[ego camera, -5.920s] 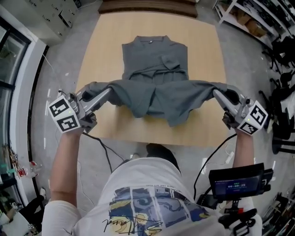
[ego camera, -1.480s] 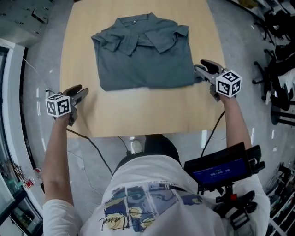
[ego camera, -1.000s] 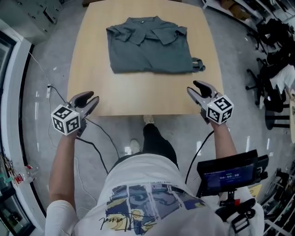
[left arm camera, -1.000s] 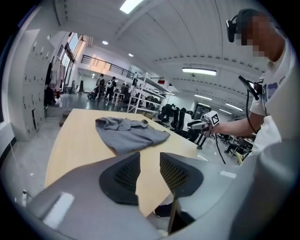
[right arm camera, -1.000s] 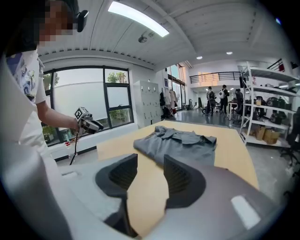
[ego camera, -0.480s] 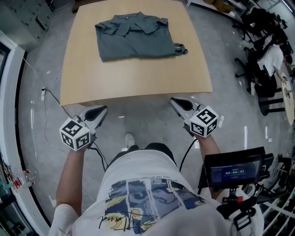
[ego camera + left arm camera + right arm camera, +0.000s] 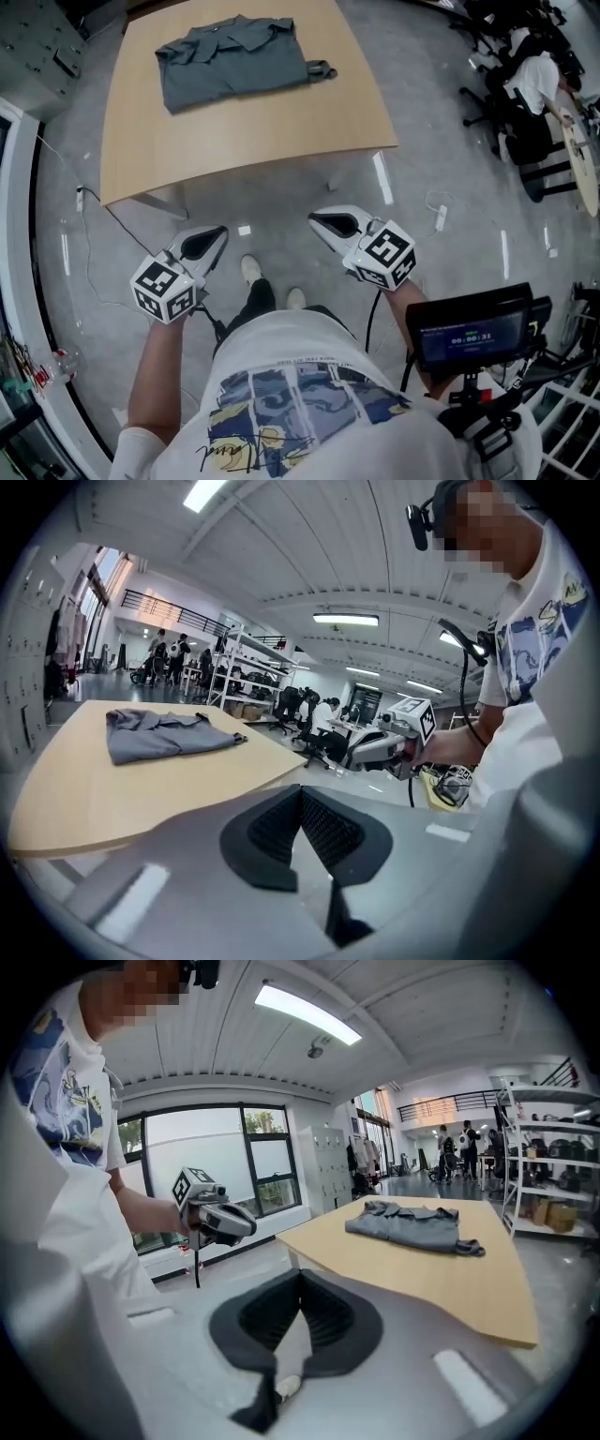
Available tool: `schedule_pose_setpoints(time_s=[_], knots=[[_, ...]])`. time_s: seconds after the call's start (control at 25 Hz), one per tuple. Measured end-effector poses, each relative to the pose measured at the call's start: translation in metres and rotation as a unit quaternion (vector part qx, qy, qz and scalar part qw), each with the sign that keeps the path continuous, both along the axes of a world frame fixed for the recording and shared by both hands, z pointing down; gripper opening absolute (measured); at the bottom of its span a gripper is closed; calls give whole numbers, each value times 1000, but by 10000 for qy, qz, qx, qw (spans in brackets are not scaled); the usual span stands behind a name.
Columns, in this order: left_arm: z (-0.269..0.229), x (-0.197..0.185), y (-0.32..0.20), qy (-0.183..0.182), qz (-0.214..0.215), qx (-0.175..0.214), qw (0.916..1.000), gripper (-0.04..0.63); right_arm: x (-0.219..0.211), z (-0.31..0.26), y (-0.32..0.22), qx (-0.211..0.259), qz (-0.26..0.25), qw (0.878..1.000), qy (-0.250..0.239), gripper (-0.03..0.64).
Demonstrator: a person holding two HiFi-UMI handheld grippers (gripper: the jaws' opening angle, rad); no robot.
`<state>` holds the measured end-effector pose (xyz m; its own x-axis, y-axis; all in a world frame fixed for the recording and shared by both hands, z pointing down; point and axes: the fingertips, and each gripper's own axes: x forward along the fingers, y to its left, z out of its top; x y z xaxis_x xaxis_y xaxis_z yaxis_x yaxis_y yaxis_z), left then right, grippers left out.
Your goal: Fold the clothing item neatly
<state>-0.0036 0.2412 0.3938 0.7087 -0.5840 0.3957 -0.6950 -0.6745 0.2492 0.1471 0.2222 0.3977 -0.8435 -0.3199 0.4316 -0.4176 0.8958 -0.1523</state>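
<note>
A grey shirt (image 7: 230,52) lies folded on the wooden table (image 7: 281,122), collar at the far side, with a small piece sticking out at its right edge. Both grippers hang over the grey floor, well short of the table's near edge and apart from the shirt. My left gripper (image 7: 216,234) is shut and holds nothing; my right gripper (image 7: 319,222) is shut and holds nothing too. In the left gripper view the shirt (image 7: 164,735) lies far beyond the closed jaws (image 7: 300,789). The right gripper view shows the shirt (image 7: 408,1222) on the table past its closed jaws (image 7: 300,1274).
Office chairs draped with clothes (image 7: 525,103) stand at the far right. A white cable (image 7: 436,211) lies on the floor, and a dark cable (image 7: 94,211) runs by the table's left corner. A small screen (image 7: 473,328) hangs at my waist. Shelves and people are in the far background.
Both grippers have drawn back from the table's edge toward my body, over the floor. Their jaws, open a second ago, now stand shut. The shirt stays folded on the table.
</note>
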Motion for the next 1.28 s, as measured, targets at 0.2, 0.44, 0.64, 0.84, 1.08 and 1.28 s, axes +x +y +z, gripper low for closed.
schedule_pose_setpoints(time_s=[0.2, 0.44, 0.64, 0.84, 1.08, 1.28], knots=[[-8, 31, 52, 120, -30, -1, 9999, 6, 16, -3, 52, 74, -141, 9999, -59, 3], [-1, 48, 86, 99, -122, -83, 9998, 6, 25, 4, 85, 205, -293, 9993, -124, 3], [5, 54, 93, 67, -12, -175, 9998, 6, 18, 9, 95, 172, -383, 9990, -142, 3], [7, 53, 80, 85, 79, -130, 9998, 6, 18, 6, 91, 248, -350, 9990, -138, 3], [-1, 52, 67, 171, 187, -27, 9997, 6, 16, -4, 81, 363, -312, 9988, -35, 3], [-13, 13, 74, 268, 149, -39, 9995, 6, -19, -21, 93, 391, -295, 9988, 47, 3]])
